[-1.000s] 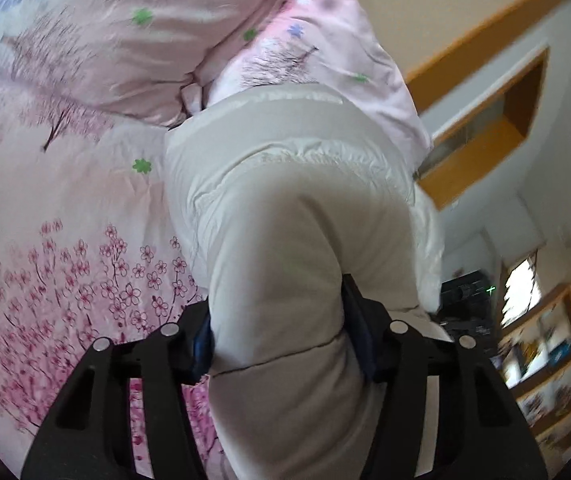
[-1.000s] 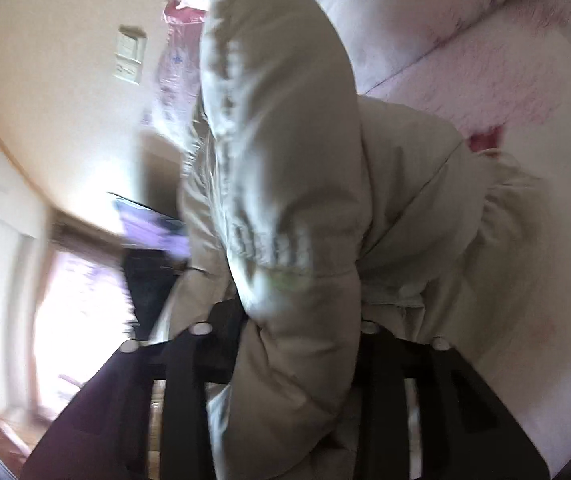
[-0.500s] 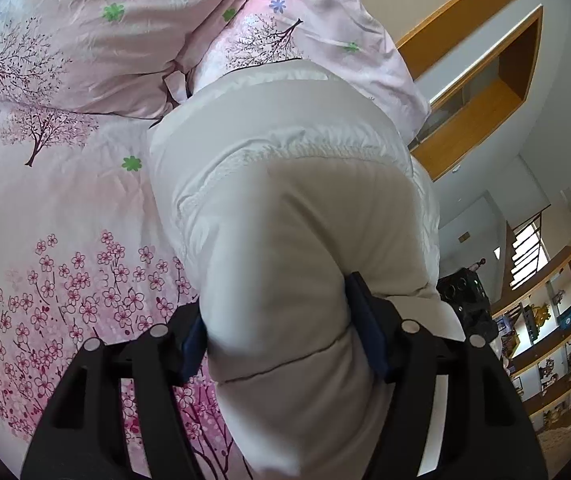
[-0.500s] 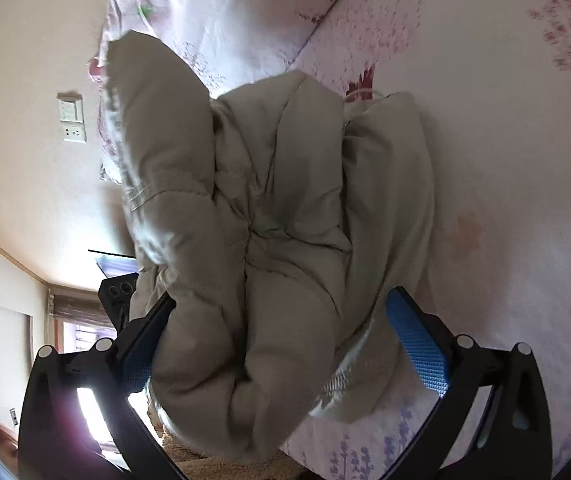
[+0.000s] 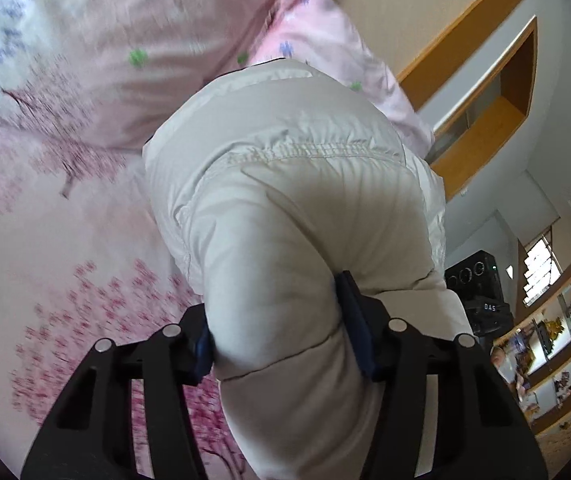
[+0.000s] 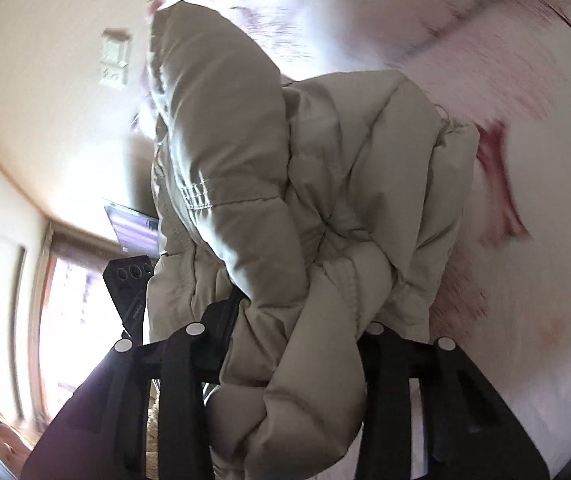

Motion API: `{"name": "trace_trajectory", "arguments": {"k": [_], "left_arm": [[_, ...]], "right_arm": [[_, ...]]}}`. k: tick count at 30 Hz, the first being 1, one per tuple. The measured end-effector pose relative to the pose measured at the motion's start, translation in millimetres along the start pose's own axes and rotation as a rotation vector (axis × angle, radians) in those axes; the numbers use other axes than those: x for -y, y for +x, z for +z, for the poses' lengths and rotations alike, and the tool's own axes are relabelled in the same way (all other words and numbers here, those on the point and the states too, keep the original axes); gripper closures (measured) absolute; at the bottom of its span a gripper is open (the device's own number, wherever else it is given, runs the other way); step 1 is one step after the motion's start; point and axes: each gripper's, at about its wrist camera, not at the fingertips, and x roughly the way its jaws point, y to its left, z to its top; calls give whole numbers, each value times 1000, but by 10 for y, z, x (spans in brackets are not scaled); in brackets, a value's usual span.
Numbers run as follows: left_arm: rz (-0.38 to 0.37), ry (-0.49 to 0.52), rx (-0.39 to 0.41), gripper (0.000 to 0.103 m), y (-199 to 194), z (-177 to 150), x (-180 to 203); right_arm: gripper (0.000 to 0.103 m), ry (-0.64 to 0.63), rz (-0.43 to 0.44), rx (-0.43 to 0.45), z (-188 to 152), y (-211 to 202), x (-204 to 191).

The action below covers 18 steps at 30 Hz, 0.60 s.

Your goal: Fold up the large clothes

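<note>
Scene: a pale quilted puffer jacket [image 5: 285,216] is held up over a bed [image 5: 65,240] dressed in pink cherry-blossom bedding, with matching pillows [image 5: 165,40] behind it; both views are streaked by motion blur.

Left gripper [image 5: 281,344]: its fingers [image 5: 355,332] are clamped on a thick padded roll of the jacket, the blue pads pressed into the fill on either side.

Right gripper [image 6: 297,328]: closed on a bunched wad of the same jacket [image 6: 285,200], which spills over and hides the pads.

Where the jacket is: hanging between the two grippers, apparently clear of the bedding, with a sleeve or hood lobe sticking up in the right wrist view.

How it should handle: light for its bulk, soft and springy; the smooth shell looks slippery, so a shallow pinch would likely slide off, and trapped air will push any fold back open.

Where to hold: seams, hems and cuffs, where stitching gives a firmer edge than the puffy panels.

Background: wooden-trimmed wall, shelving [image 5: 557,352] and a bright window [image 6: 69,320].
</note>
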Motion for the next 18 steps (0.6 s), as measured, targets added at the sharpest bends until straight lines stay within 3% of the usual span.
{"name": "trace_trajectory", "arguments": {"k": [3,6,8,10,13,16,18], "left_arm": [[29,-12,35,48,-156,63,-116],[131,-7,17,44,-126,70,-284],[205,17,22,38,-57,30,-352],[267,66,37,28,-38,26,-293],[371,180,43,26,-7,40,-68],[412,209,31,26,-5,44,-16],[407,190,21,26,3,54,-43]], "right_arm": [[65,-99,16,5,116,94,-154],[64,-107,-28,-25,129,237,-48],[51,-74,-90,-36,96,368,146],[31,-14,-131,-16,79,436,341],[25,0,-223,16,-17,343,378],[27,-98,-360,127,-34,159,-28],[27,-223,-435,285,-85,-174,-397]]}}
